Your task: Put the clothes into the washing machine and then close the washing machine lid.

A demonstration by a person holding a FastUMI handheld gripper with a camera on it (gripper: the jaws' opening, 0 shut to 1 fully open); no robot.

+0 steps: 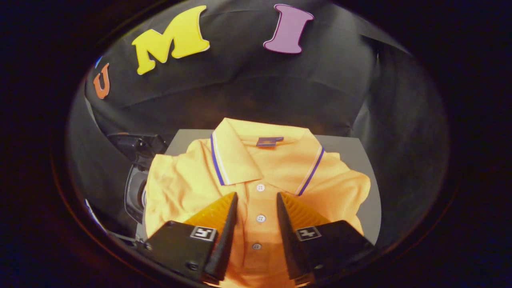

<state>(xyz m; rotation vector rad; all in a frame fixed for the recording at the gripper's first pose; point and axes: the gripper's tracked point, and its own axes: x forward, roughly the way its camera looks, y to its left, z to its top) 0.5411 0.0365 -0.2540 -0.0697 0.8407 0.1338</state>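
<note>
A grey table (352, 149) carries the largest thing here, a folded orange polo shirt (180, 188) that covers most of its top, collar at the far side and button placket running toward the near side. To the left of the table, just past the shirt's left sleeve, sits a dark machine with a round glassy front (136, 188), which I take to be the washing machine, though too little of it shows to tell whether its lid is up or down. The gripper (257, 196) hangs over the near part of the shirt with its fingers set apart, straddling the placket and gripping nothing; whether the tips touch the cloth cannot be told. By my reckoning the first step, picking up the clothes, is in hand and not yet done. The next move calls for pressing down into the cloth and pinching a fold by the placket, deep enough that the whole shirt lifts rather than unfolding and trailing.
</note>
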